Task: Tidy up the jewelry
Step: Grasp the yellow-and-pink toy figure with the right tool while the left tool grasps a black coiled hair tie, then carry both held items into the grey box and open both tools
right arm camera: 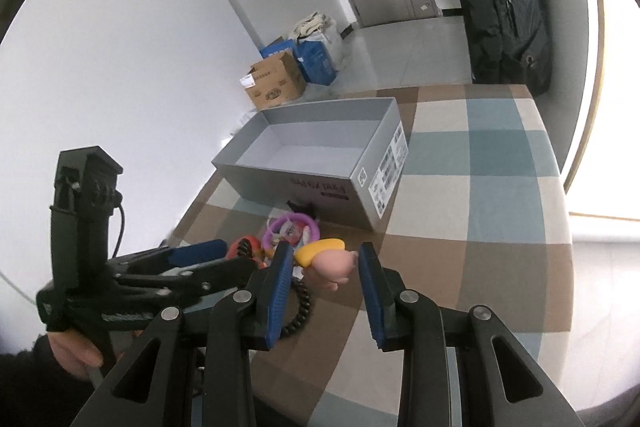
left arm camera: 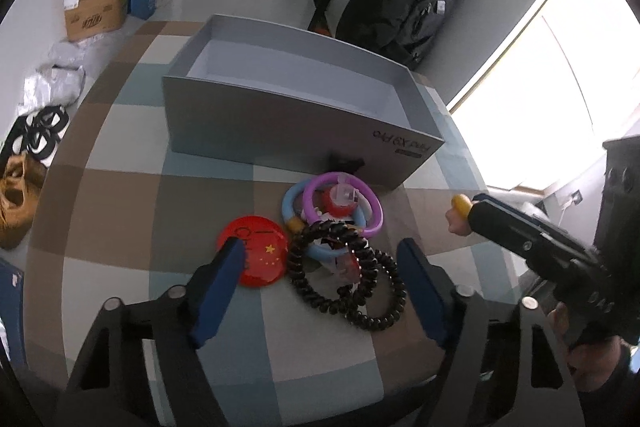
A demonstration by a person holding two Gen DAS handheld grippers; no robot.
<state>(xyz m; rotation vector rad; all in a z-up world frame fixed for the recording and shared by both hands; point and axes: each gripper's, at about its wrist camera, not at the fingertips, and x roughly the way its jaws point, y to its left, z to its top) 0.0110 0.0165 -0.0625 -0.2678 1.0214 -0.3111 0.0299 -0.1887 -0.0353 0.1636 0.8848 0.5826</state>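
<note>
Left wrist view: your left gripper hangs wide open and holds nothing, its 2 fingers straddling the black beaded bracelet in the pile beside the red badge, just before the grey box. Lower squarely over 1 loop before closing.

Right wrist view: your right gripper is spread wide, with the yellow-and-pink trinket between its fingers. I cannot tell whether the pads touch it. Close gently, then carry it over the box's near wall.
</note>
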